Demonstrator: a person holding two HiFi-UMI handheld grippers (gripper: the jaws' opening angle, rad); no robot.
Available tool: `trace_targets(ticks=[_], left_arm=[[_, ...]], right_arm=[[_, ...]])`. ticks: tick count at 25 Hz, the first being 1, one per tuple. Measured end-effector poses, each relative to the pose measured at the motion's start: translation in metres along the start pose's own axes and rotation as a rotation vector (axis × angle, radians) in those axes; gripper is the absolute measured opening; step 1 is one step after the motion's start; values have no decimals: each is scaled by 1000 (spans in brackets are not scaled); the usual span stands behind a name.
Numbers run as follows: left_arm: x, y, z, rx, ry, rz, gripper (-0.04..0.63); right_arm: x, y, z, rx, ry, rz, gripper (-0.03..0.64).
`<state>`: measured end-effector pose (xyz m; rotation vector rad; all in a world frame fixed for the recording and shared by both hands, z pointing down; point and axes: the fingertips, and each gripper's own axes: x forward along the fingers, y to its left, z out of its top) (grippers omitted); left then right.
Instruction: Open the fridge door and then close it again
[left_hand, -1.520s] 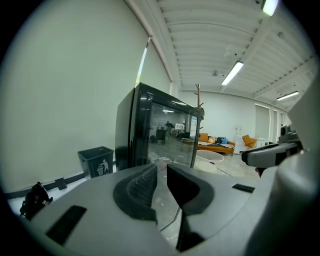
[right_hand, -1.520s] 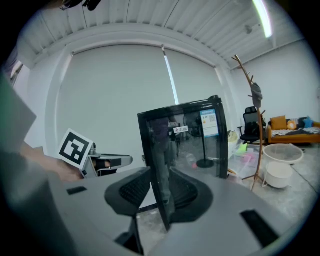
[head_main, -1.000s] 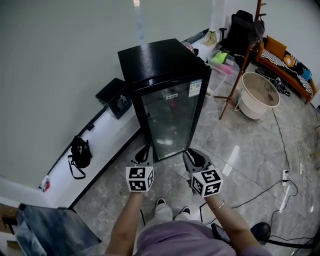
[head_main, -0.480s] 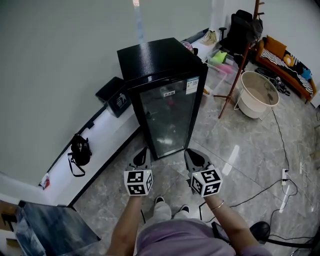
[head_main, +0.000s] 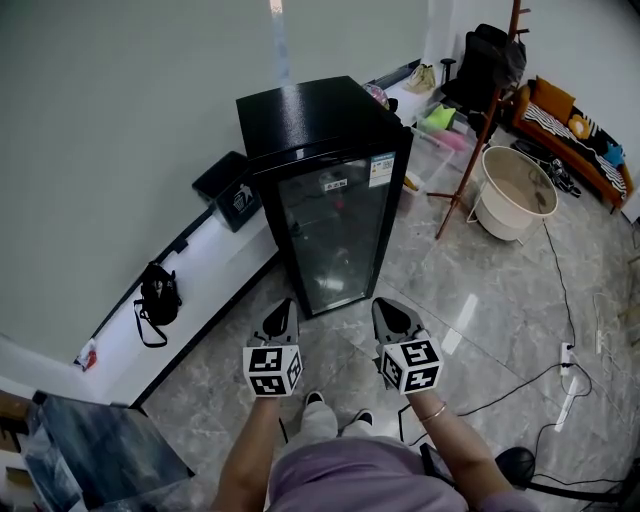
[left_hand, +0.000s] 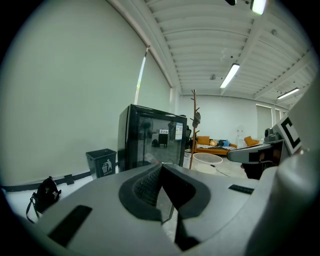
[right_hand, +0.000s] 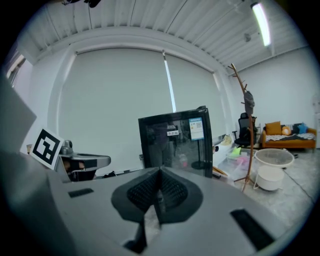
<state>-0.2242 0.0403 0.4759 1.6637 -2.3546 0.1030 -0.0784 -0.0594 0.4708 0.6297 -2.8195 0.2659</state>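
A black fridge (head_main: 330, 200) with a glass door (head_main: 335, 240) stands against the wall, its door closed. In the head view my left gripper (head_main: 281, 312) and right gripper (head_main: 388, 310) hover side by side above the marble floor, short of the door's lower edge and touching nothing. The fridge (left_hand: 150, 142) shows ahead in the left gripper view, beyond the left gripper (left_hand: 161, 167), whose jaws meet. In the right gripper view the fridge (right_hand: 175, 137) stands past the right gripper (right_hand: 160, 172), which has just closed shut with nothing between its jaws.
A black bin (head_main: 228, 190) stands left of the fridge and a black bag (head_main: 157, 297) lies on the white ledge. To the right are a wooden coat stand (head_main: 480, 120), a white tub (head_main: 513, 190), floor cables (head_main: 520, 385) and an orange sofa (head_main: 570, 130).
Both grippers have drawn back slightly from the fridge, the left one more, drifting lower left in the head view. The fridge door stays closed.
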Motion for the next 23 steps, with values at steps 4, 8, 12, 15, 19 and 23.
trace_targets(ticks=[4, 8, 12, 15, 19, 23], left_arm=[[-4, -2, -2, -8, -1, 2, 3], [-7, -3, -3, -12, -1, 8, 3], [-9, -5, -4, -22, -3, 14, 3], [-11, -6, -4, -23, -6, 16, 3], [-14, -8, -3, -21, -6, 14, 3], [-16, -14, -2, -19, -6, 12, 3]], right_arm=[[-4, -1, -1, -15, 1, -3, 3], [-7, -2, -3, -24, 10, -6, 3], [-11, -3, -4, -28, 11, -7, 3], [-12, -4, -2, -31, 6, -9, 3], [-15, -4, -1, -30, 2, -10, 3], [-19, -5, 0, -24, 0, -5, 3]])
